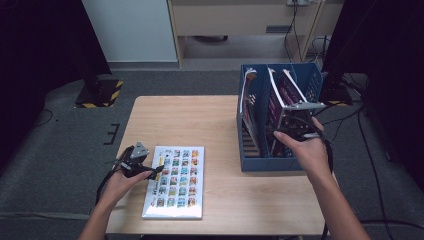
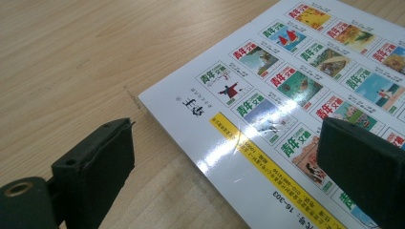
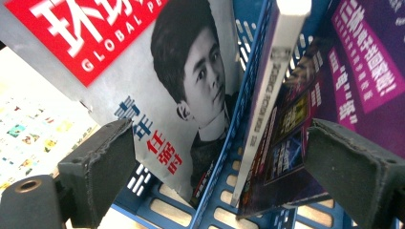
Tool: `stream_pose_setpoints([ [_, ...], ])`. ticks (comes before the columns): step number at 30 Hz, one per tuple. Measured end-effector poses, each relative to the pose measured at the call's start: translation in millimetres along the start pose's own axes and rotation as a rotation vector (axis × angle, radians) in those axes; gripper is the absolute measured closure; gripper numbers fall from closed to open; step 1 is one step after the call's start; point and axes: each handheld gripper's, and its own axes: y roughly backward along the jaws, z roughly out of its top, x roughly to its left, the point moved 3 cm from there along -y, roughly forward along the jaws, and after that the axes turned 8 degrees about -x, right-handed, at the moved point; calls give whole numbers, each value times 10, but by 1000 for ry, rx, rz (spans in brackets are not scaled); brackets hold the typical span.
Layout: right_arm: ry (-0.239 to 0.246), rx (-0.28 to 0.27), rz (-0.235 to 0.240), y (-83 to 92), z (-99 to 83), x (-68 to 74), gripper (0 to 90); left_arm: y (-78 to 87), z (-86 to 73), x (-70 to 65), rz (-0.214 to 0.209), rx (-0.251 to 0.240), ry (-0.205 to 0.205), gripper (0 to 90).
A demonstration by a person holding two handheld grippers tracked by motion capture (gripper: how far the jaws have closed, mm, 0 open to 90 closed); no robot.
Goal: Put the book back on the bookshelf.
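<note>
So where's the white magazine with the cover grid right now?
In the high view the white magazine lies flat at the table's front-left, its left edge under the left hand-held gripper, left of the blue rack.

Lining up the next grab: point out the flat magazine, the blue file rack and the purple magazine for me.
flat magazine [image 1: 176,181], high view, middle of its cover.
blue file rack [image 1: 272,163], high view, its front wall.
purple magazine [image 3: 356,62], right gripper view, its cover with the pink panel.

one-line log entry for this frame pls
left gripper: open, at corner of flat magazine | right gripper: open, at blue file rack, near purple magazine | nothing gripped
</note>
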Motion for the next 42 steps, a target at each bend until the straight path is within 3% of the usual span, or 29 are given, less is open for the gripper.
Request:
stream_pose_setpoints([
  [21,-23,31,7,-28,-313,3,112,-2,-2,-3,3,3,-4,55],
  [28,-8,11,25,24,-446,138,113,-28,-23,-27,0,18,-12,55],
  [42,62,14,123,-21,-638,635,110,-42,-24,-60,-5,16,-13,55],
])
